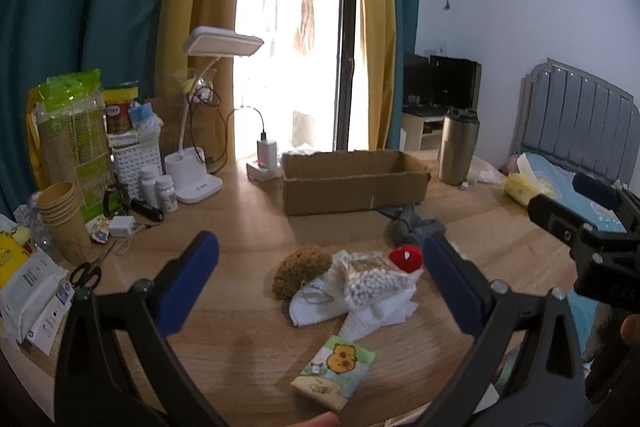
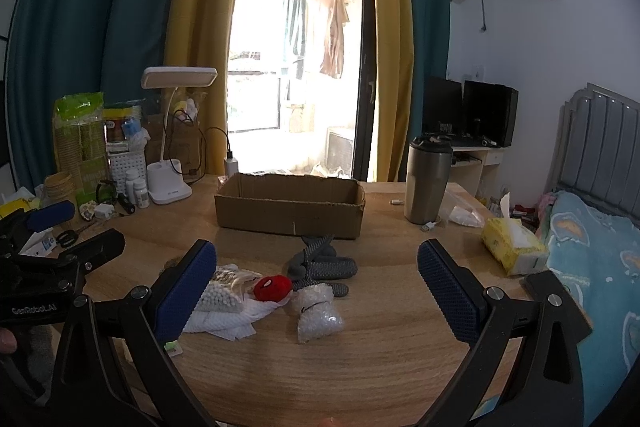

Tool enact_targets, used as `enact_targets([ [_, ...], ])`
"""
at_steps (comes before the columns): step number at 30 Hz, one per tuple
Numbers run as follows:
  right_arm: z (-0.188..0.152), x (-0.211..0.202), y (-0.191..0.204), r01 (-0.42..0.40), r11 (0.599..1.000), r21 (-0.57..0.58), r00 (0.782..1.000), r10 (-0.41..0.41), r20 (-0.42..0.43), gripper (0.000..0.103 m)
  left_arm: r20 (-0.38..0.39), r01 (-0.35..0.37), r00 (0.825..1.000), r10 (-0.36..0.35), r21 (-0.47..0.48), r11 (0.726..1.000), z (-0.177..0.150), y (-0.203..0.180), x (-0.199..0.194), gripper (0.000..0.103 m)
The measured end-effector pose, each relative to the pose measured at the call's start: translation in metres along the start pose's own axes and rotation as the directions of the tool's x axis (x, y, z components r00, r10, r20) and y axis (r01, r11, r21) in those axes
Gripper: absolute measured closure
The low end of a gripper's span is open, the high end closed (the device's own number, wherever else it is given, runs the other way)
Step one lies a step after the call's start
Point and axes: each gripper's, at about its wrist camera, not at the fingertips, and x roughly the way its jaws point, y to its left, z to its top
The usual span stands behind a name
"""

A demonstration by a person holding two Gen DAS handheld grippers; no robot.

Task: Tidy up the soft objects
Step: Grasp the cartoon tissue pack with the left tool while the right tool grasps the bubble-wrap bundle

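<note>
A pile of soft things lies mid-table: a brown fuzzy ball [image 1: 301, 269], white cloths [image 1: 320, 301], a bag of white beads [image 1: 370, 281], a red plush head [image 1: 406, 257] [image 2: 273, 287], grey gloves [image 1: 412, 225] [image 2: 322, 263] and a bubble-wrap bundle [image 2: 318, 315]. A tissue pack [image 1: 334, 373] lies nearest the front edge. Behind the pile stands an open cardboard box [image 1: 354, 179] [image 2: 290, 205]. My left gripper [image 1: 320, 277] hangs open above the pile, holding nothing. My right gripper [image 2: 318, 277] is open too, above the gloves and bubble wrap.
The table's left side holds a white desk lamp [image 1: 196, 171] [image 2: 168, 183], paper cups [image 1: 60, 219], pill bottles [image 1: 158, 187], scissors [image 1: 86, 273] and packets. A steel tumbler [image 2: 426, 179] and yellow tissue pack [image 2: 512, 243] sit right; a bed [image 2: 600, 259] lies beyond.
</note>
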Motion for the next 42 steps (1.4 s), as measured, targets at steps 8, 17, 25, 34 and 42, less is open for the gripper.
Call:
enact_targets([
  [8,-0.021,0.018,-0.010,0.000,1.000,0.023,0.999,0.001,-0.047,0.001,-0.099,-0.010,0.995,0.013,0.030,1.000,-0.021,-0.004,0.025,0.000],
  [17,-0.049,0.043,-0.024,-0.014,0.997,0.074,0.992,0.023,-0.124,0.001,-0.236,0.013,0.972,0.007,0.086,0.996,-0.053,-0.016,0.050,0.001],
  [25,-0.064,0.062,-0.024,-0.034,0.996,0.077,0.984,0.047,-0.171,0.001,-0.313,0.019,0.950,0.011,0.095,0.995,-0.077,-0.019,0.066,0.001],
  [34,-0.070,0.094,-0.023,-0.059,0.998,0.036,0.972,0.066,-0.226,0.001,-0.381,0.068,0.924,-0.021,0.109,0.992,-0.090,-0.021,0.076,0.009],
  [42,-0.064,0.125,-0.025,-0.116,0.992,0.041,0.949,0.123,-0.290,0.004,-0.406,0.086,0.913,-0.040,0.095,0.992,-0.094,-0.019,0.079,0.038],
])
